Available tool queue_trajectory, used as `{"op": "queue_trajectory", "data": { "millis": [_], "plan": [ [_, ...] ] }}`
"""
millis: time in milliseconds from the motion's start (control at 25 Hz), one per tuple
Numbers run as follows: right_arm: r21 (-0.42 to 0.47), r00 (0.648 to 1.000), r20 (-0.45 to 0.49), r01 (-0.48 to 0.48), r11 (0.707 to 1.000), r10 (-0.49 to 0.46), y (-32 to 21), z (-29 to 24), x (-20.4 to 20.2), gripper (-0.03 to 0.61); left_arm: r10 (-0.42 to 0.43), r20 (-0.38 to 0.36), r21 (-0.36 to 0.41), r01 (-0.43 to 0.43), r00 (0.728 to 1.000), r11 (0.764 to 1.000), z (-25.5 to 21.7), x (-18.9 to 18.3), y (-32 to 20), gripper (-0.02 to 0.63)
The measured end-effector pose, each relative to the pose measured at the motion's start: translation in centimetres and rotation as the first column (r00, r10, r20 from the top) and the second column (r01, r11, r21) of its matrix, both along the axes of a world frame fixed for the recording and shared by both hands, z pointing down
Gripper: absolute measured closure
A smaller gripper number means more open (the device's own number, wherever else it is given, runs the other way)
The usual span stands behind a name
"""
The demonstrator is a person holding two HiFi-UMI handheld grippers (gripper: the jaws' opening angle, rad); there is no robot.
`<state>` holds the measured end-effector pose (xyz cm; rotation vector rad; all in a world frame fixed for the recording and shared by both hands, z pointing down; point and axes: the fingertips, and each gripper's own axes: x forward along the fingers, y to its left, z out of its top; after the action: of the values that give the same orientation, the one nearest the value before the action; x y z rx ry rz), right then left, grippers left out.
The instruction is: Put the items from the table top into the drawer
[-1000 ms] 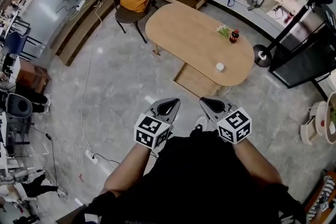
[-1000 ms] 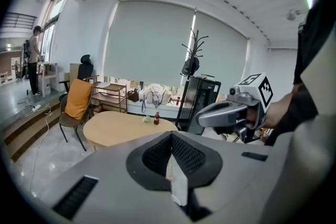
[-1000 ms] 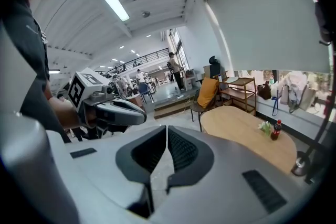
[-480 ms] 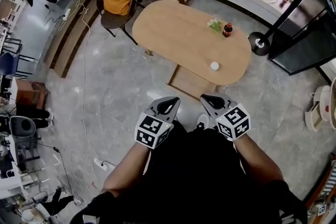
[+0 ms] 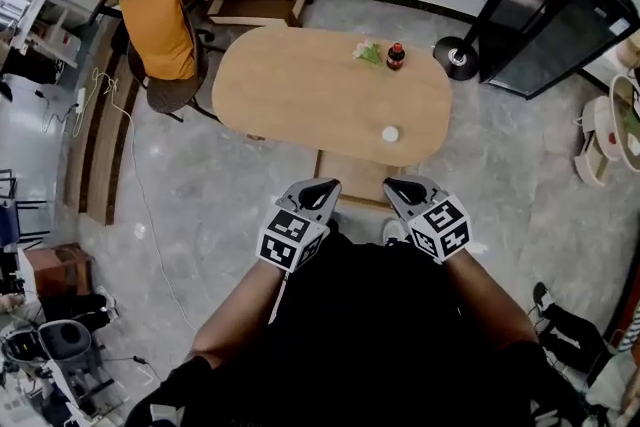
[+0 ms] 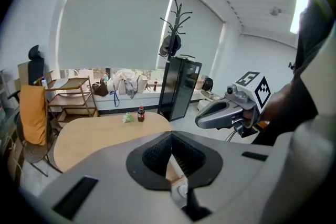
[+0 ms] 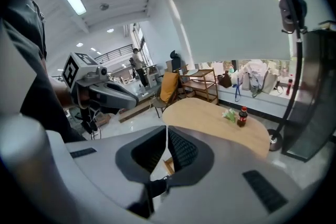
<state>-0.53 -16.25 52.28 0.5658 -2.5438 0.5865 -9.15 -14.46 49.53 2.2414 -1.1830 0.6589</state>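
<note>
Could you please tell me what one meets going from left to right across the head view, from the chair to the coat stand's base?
chair → green bundle → dark bottle → round stand base

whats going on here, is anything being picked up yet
A person stands facing the table with the left gripper and right gripper held out in front, both shut and empty. Nothing is picked up yet: the bottle, a green bundle and a small white thing sit on the table, untouched.
</note>
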Motion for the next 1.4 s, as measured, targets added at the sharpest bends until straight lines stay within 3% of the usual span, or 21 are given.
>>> {"op": "queue_trajectory", "data": {
  "millis": [160, 360, 600, 800, 920, 1040, 1160, 1280, 1400],
  "plan": [
    [-0.013, 0.988, -0.069, -0.14, 0.99, 0.139, -2.3, 2.1, -1.2, 0.574, 0.143, 0.027, -0.012, -0.143, 0.989, 0.99, 1.5, -2.7, -3.9, 0.612],
    [-0.039, 0.942, -0.142, -0.314, 0.949, 0.306, -4.6, 5.7, -1.9, 0.574, 0.258, 0.024, -0.028, -0.257, 0.966, 0.966, 3.9, -5.8, -7.4, 0.612],
    [-0.014, 0.875, -0.312, -0.395, 0.919, 0.371, -6.1, 12.1, -1.1, 0.574, 0.384, 0.019, -0.086, -0.381, 0.923, 0.921, 7.0, -7.0, -8.2, 0.612],
    [-0.032, 0.841, -0.402, -0.408, 0.913, 0.362, -8.2, 18.6, -0.1, 0.569, 0.346, 0.011, -0.134, -0.341, 0.938, 0.93, 10.2, -7.8, -9.2, 0.612],
    [-0.07, 0.829, -0.437, -0.419, 0.905, 0.35, -10.2, 23.3, 0.8, 0.469, 0.299, 0.018, -0.171, -0.292, 0.954, 0.941, 11.9, -8.0, -9.5, 0.612],
    [-0.093, 0.81, -0.497, -0.406, 0.909, 0.311, -12.6, 28.4, 2.2, 0.44, 0.255, 0.008, -0.194, -0.248, 0.967, 0.949, 13.3, -7.4, -10.1, 0.612],
    [-0.155, 0.796, -0.556, -0.382, 0.911, 0.239, -13.9, 32.6, 2.5, 0.355, 0.231, 0.008, -0.232, -0.223, 0.973, 0.947, 14.2, -7.5, -9.2, 0.612],
    [-0.194, 0.786, -0.599, -0.329, 0.924, 0.154, -15.1, 35.8, 2.7, 0.326, 0.204, 0.02, -0.263, -0.192, 0.979, 0.946, 15.4, -7.9, -8.0, 0.612],
    [-0.187, 0.79, -0.597, -0.305, 0.934, 0.139, -16.7, 37.4, 2.4, 0.305, 0.179, 0.021, -0.291, -0.165, 0.984, 0.942, 16.5, -8.1, -7.1, 0.612]
  ]
}}
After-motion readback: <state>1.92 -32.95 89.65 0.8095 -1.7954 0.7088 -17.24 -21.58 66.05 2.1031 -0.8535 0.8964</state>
